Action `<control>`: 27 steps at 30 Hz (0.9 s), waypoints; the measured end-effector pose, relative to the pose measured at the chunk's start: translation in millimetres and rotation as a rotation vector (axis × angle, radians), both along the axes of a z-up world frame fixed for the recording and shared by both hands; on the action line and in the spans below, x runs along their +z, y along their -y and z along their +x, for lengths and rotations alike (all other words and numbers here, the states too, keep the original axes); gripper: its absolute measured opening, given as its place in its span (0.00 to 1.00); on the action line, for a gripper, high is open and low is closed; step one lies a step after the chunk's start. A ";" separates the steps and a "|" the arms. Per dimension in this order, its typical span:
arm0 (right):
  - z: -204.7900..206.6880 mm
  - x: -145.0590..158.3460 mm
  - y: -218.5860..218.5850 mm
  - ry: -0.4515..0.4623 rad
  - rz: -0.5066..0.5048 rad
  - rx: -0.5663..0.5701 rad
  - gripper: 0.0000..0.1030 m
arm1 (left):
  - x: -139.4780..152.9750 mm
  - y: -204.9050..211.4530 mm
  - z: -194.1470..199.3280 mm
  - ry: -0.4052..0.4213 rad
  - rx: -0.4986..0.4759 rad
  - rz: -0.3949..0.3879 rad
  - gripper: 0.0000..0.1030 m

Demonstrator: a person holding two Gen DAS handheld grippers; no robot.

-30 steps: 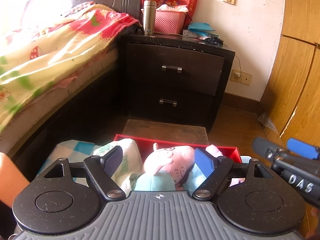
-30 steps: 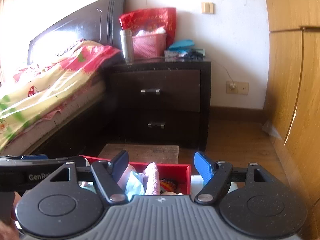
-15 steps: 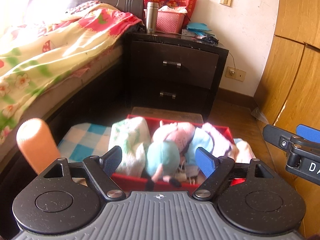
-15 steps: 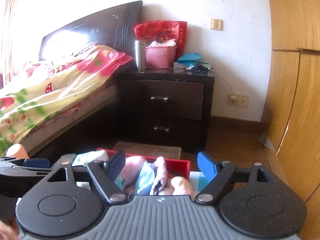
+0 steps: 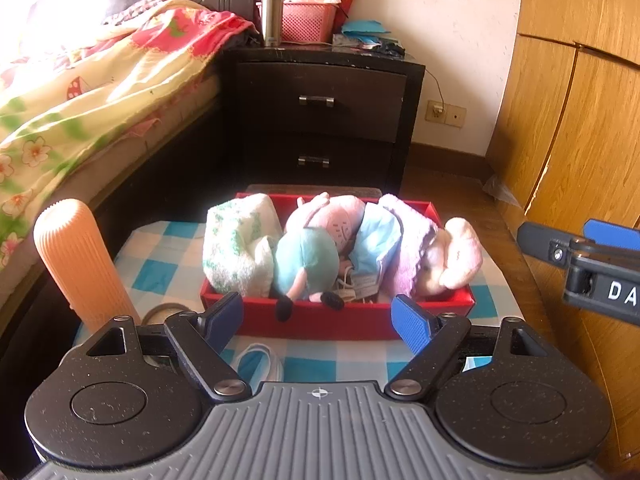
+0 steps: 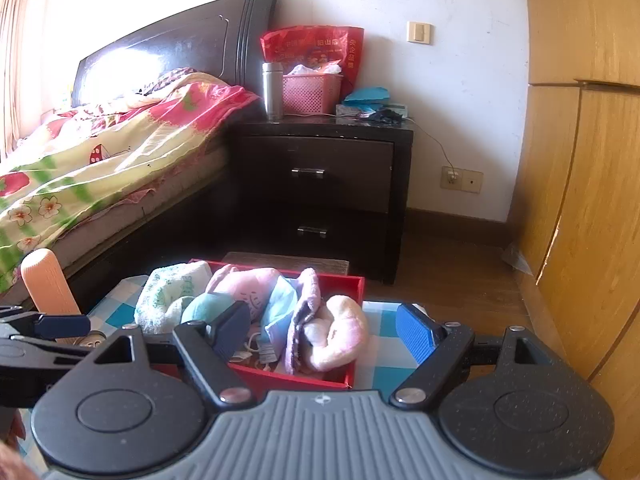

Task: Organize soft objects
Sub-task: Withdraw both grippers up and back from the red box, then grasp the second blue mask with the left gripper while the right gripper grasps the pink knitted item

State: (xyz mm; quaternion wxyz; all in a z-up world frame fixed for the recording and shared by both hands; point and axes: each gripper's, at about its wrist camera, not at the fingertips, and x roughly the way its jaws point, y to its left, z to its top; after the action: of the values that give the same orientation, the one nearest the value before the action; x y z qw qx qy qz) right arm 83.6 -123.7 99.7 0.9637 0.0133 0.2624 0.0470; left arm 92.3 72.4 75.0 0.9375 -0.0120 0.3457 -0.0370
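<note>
A red box [image 5: 340,326] stands on a blue-and-white checked cloth [image 5: 160,268]. Packed in it are a white-and-green rolled cloth [image 5: 236,244], a pink pig plush in a teal dress [image 5: 316,248], a light blue cloth [image 5: 376,240], a lilac towel [image 5: 412,248] and a pale pink plush [image 5: 456,256]. My left gripper [image 5: 316,318] stands open just short of the box's near wall, holding nothing. My right gripper [image 6: 326,326] hangs open over the near right part of the box [image 6: 288,380], its pads off the pink plush [image 6: 340,336] between them.
An orange ribbed cylinder [image 5: 76,264] stands at the cloth's left edge beside a round lid [image 5: 164,312]. A small blue-and-white item [image 5: 256,360] lies in front of the box. Around are a bed [image 5: 80,92] left, a dark nightstand [image 5: 320,112] behind and wooden wardrobe doors [image 5: 580,140] right.
Both grippers have drawn back from the box, so the whole box and the cloth under it now show. The right jaws have spread a little wider.
</note>
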 end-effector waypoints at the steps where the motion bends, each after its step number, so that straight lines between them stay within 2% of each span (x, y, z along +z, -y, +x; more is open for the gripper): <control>1: -0.6 0.0 0.8 0.000 0.000 -0.002 0.57 | -1.0 0.4 -0.1 -0.003 -0.001 0.000 0.77; 27: -1.9 -3.8 -0.4 -0.021 -0.021 0.011 0.57 | -14.1 8.8 -2.1 -0.040 -0.043 0.042 0.78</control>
State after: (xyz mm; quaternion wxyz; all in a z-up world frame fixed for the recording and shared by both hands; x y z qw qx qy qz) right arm 81.7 -123.3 95.8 0.9607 0.0021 0.2732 0.0492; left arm 90.2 63.6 60.9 0.9295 0.0144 0.3652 -0.0496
